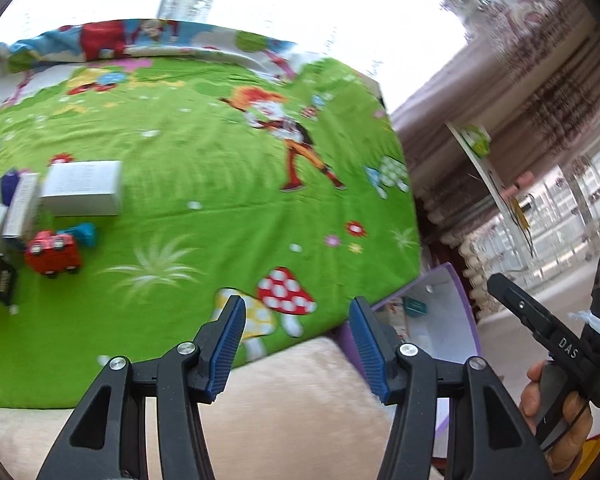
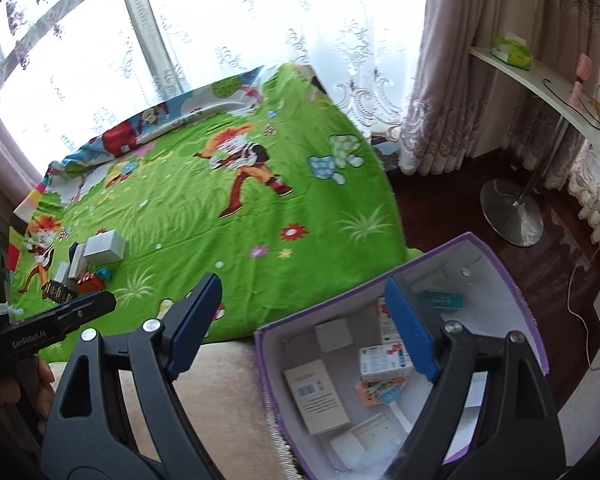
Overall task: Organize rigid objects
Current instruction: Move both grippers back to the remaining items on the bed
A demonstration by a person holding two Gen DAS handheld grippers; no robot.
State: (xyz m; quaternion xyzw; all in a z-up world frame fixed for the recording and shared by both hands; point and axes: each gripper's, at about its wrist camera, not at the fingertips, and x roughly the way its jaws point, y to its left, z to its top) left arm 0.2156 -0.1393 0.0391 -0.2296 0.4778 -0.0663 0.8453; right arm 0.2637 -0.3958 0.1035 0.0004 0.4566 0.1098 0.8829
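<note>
From the left wrist view, the left tongs (image 1: 296, 344) stand parted with nothing between the blue pads, hanging over the near edge of the bed where the green cartoon sheet (image 1: 204, 184) ends. The things to be sorted sit in a cluster at the left of the frame: a white carton (image 1: 85, 188), slimmer white boxes (image 1: 20, 210) beside it, a red toy car (image 1: 53, 258) and a teal piece (image 1: 85, 234) just behind the car. The cartons look light and stiff, with flat faces; I would pinch one across its narrow sides. The car seems hard plastic, best taken across the body, clear of the wheels.

From the right wrist view, the right tongs (image 2: 304, 326) gape wider, also empty, over the purple bin (image 2: 512, 280) at lower right. Inside it lie several small boxes (image 2: 320, 396) already. The same cluster (image 2: 88, 268) shows at the left, well apart from the bin.
</note>
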